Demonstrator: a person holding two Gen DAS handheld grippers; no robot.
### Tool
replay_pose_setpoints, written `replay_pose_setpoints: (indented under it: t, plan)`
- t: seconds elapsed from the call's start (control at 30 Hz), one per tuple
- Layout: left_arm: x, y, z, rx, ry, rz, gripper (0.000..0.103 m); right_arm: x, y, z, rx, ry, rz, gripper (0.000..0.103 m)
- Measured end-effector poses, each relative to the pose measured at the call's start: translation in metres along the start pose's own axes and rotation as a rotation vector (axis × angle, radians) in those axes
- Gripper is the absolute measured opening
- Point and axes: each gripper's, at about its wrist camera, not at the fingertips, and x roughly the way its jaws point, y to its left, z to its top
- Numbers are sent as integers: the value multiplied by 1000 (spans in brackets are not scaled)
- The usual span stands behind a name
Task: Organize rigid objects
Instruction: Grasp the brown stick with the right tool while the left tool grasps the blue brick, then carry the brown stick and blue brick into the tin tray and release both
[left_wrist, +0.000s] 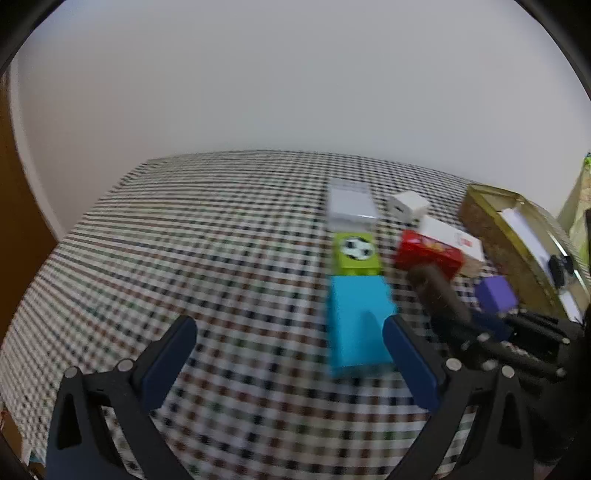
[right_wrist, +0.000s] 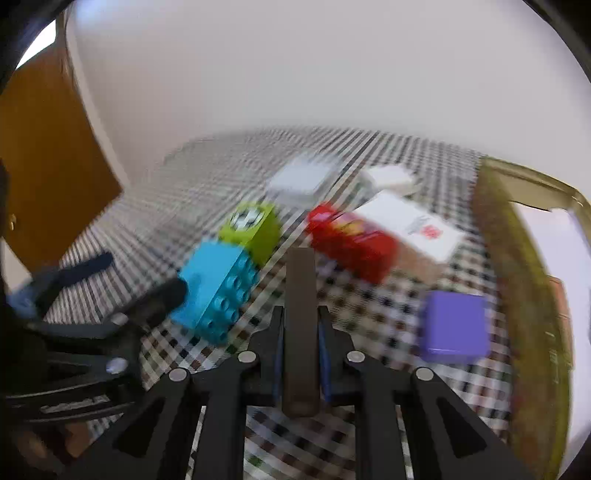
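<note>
- Gripping a dark brown rectangular bar (right_wrist: 300, 325) lengthwise between its blue pads, the right claw (right_wrist: 300, 328) hovers over the checked tablecloth (left_wrist: 221, 258); the bar juts forward past the fingertips.
- Ahead and to that claw's right sits a small purple plastic cube (right_wrist: 455, 326); further right runs the wall of a gold-rimmed cork-sided tray (right_wrist: 517, 258), with white sheets inside.
- Straight ahead lies a red printed carton (right_wrist: 351, 243), touching a white carton with red lettering (right_wrist: 413, 225) behind it.
- The left claw (left_wrist: 291, 339) is spread wide and carries nothing; its right finger (left_wrist: 410, 362) is just beside a cyan studded building block (left_wrist: 356, 325), with a lime-green block bearing a football picture (left_wrist: 356, 253) touching the cyan one's far end; a white box (left_wrist: 351, 206) lies beyond.
- Judged step: carrying the bar toward its place, probably the tray, though both views are blurred.
- Next move calls for steering right past the purple cube, clearing the tray's rim, then spreading the fingers; the left claw seems poised to close around the cyan block.
</note>
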Motion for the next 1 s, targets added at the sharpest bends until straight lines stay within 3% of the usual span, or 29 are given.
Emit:
replay_pose_setpoints:
  t: [0.1,0.2,0.33,0.4,0.47,0.5,0.7,0.83,1.0]
  plan:
    - [3,-12,0,6,9,-31,102,-31,-16,-7,41,-125,23,17]
    - [8,-24,1,30,7,-4,100,-59,-29,-16,70,-251,22,17]
    - [24,-37,1,65,67,35,70,-86,-42,-24,113,-368,-39,17]
    - [34,-37,0,57,99,40,66,-90,-47,-26,136,-392,-56,17]
    - [34,-34,2,28,101,12,54,-94,-51,-28,159,-404,-65,17]
    - [36,-33,2,27,109,3,44,-94,-52,-27,166,-406,-64,17]
    - [29,-38,-1,53,91,-9,41,-98,-54,-26,171,-416,-65,17]
    - [9,-44,-4,53,21,4,41,-97,-64,-29,169,-440,-63,17]
    - [-14,-55,1,32,-43,-48,41,-114,-78,-34,186,-484,-68,17]
